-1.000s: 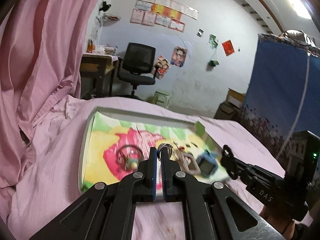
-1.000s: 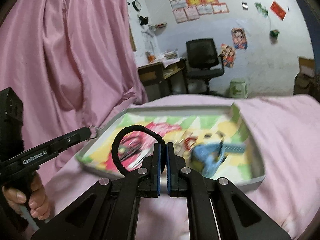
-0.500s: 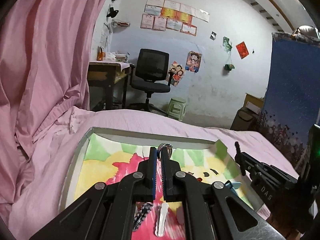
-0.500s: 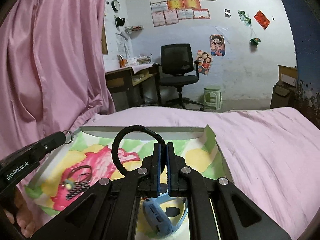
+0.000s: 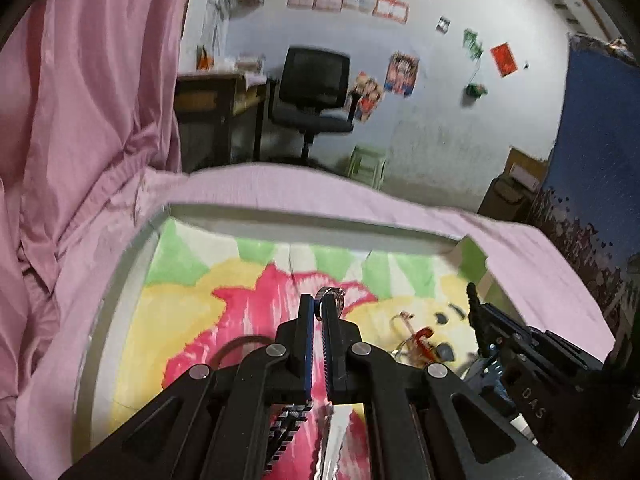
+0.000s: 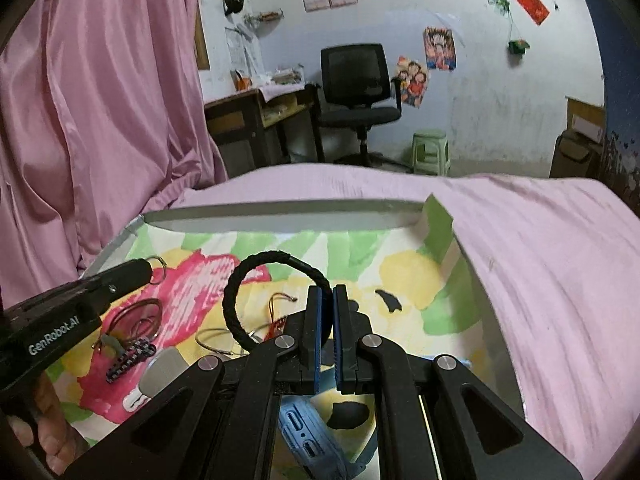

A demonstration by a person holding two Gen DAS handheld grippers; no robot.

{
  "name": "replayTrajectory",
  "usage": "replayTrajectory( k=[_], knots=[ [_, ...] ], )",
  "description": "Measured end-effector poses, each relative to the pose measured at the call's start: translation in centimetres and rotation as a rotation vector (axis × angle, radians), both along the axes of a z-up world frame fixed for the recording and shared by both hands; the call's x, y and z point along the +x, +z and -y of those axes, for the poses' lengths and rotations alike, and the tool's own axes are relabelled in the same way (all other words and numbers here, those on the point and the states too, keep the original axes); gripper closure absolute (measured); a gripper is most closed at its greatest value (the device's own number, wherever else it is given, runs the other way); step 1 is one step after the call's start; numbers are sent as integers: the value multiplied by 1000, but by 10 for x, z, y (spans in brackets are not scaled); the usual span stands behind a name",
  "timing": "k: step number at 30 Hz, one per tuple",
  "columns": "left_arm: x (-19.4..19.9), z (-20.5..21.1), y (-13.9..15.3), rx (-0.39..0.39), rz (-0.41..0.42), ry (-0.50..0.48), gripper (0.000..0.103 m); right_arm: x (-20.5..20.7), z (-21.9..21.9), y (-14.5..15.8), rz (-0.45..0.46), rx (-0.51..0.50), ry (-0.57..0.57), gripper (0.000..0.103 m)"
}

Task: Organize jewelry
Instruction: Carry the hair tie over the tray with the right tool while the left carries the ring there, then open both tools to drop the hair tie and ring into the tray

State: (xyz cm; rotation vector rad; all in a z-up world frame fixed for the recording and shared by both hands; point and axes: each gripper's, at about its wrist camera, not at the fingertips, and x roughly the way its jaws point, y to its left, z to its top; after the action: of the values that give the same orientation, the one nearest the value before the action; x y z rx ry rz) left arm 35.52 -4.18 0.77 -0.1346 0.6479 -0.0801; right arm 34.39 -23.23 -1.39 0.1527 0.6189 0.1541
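With the left tongs (image 5: pixel 320 312) pinching a small silver ring (image 5: pixel 330 295) at centre frame and the right tongs (image 6: pixel 327 300) clamped on the black braided bracelet (image 6: pixel 256 280), lower each into a bare patch of the tray (image 6: pixel 280 212) before releasing.

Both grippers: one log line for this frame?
left gripper: shut on silver ring | right gripper: shut on black braided bracelet | both over tray
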Motion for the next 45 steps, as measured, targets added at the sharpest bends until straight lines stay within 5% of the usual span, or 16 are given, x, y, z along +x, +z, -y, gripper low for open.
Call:
replayTrajectory(
  k=[9, 16, 22, 24, 29, 32, 34, 40, 45],
  knots=[
    [19, 5, -19, 18, -216, -33, 98, 12, 0, -17, -118, -4, 19, 98],
    [20, 7, -24, 13, -272, -58, 97, 18, -4, -19, -168, -16, 46, 97],
    [15, 6, -21, 7, -264, -68, 97, 10, 0, -15, -150, 1, 46, 90],
    [7, 2, -16, 0, -219, -52, 97, 2, 5, -11, -112, 21, 34, 74],
    [-13, -5, -4, -17, -115, -31, 95, -19, 18, 2, -23, 51, 2, 63],
    [-24, -10, 4, -33, -63, -17, 79, -33, 23, 10, 28, 64, -8, 56],
    [-31, -12, 9, -35, -26, -4, 48, -40, 26, 16, 59, 67, -16, 52],
    [-52, -15, 22, -20, 66, 11, 42, -61, 33, 29, 142, 71, -34, 38],
    [-69, -20, 30, -14, 136, 30, 25, -77, 34, 40, 199, 69, -37, 22]
  ],
)
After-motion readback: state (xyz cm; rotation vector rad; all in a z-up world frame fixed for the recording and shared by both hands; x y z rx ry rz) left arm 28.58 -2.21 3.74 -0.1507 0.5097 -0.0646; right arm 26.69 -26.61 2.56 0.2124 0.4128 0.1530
